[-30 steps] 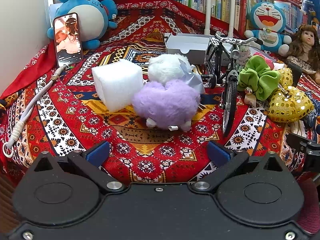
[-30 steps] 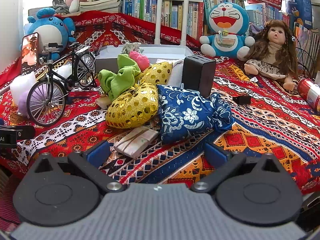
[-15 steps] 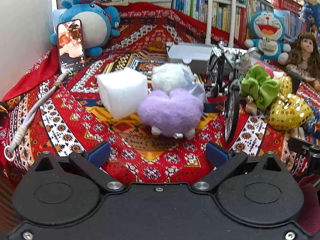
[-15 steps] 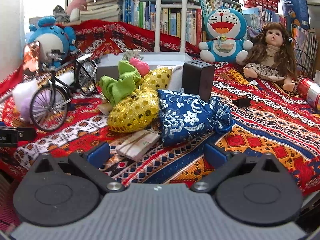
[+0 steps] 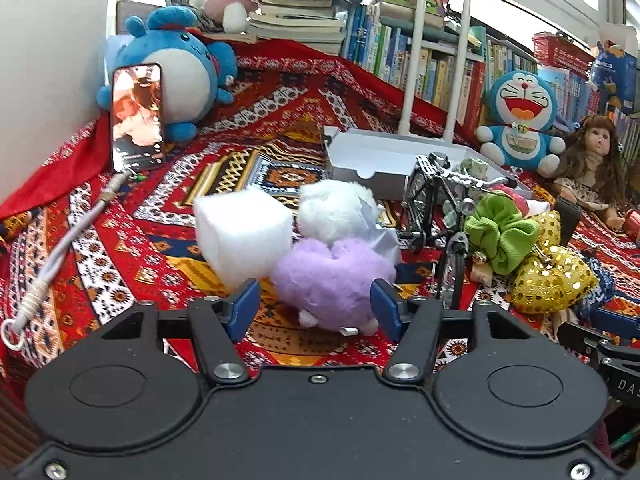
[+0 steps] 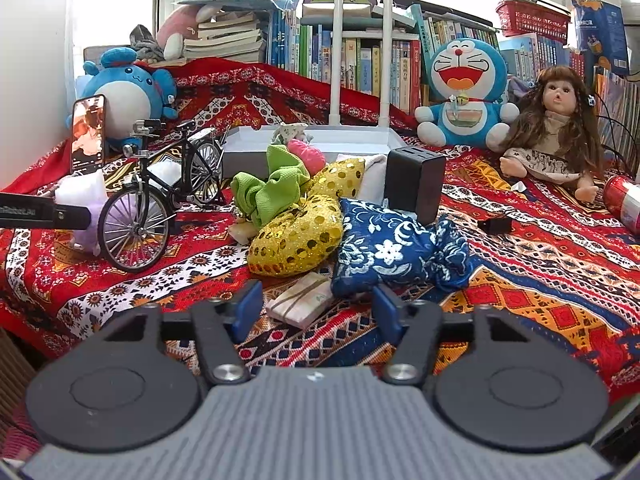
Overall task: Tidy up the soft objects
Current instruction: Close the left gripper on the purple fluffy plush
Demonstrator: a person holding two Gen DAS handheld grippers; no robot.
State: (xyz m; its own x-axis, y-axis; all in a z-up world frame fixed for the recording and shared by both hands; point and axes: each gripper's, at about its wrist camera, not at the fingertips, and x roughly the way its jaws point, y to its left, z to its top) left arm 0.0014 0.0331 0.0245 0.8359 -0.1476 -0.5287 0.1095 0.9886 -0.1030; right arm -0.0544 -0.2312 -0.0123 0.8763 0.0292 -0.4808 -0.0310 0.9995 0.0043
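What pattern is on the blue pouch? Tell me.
White flowers and scrolls on dark blue pouch; clearest in the right wrist view.

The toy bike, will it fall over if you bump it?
Probably. The toy bicycle stands upright on thin wheels on soft, wrinkly cloth, so a sideways nudge likely tips it. It looks like stiff metal, so it shouldn't bend.

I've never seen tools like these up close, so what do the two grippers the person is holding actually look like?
The left gripper has a smooth black body with two round discs, silver screws and black linkage arms ending in blue finger pads. The right gripper matches, except for a ribbed grey centre panel. No hands, sleeves or cables show.
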